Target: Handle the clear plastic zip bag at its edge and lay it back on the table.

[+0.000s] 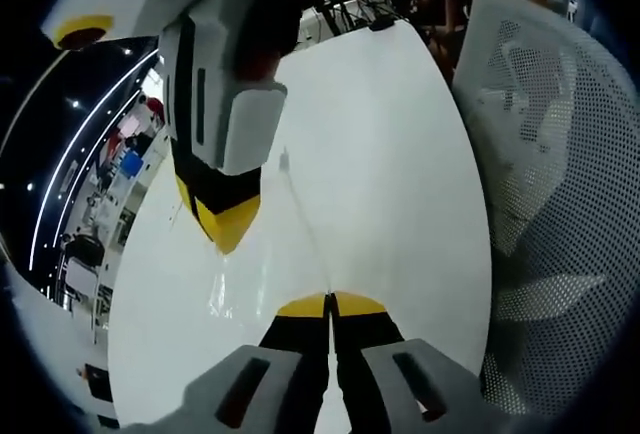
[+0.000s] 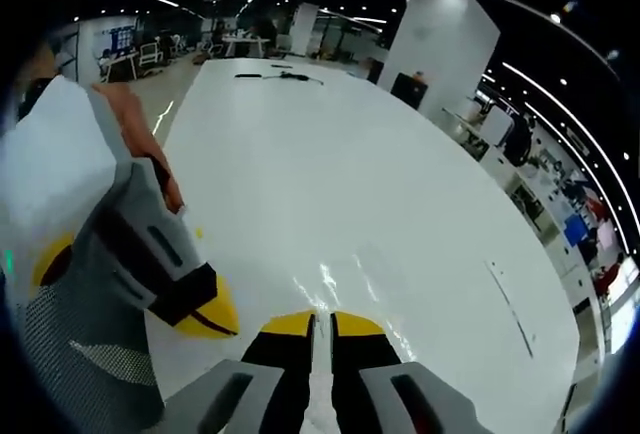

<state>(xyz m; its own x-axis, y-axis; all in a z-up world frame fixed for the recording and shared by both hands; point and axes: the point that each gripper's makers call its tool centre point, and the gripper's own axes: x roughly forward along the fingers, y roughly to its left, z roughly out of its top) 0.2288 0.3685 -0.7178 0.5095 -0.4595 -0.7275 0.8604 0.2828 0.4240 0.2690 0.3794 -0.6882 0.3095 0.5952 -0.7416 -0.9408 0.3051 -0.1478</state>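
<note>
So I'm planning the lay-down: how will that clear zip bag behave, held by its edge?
Likely floppy: the clear zip bag is thin film, creased and glinting on the white table. Probably very light, apparently empty. Possibly slippery; the left gripper and right gripper both look shut on its edge.

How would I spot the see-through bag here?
Start at the big white table. The clear plastic zip bag lies flat on its near end, ahead of the yellow-tipped right gripper pinching its edge. Only glossy glare and faint creases distinguish it from the bare tabletop.
</note>
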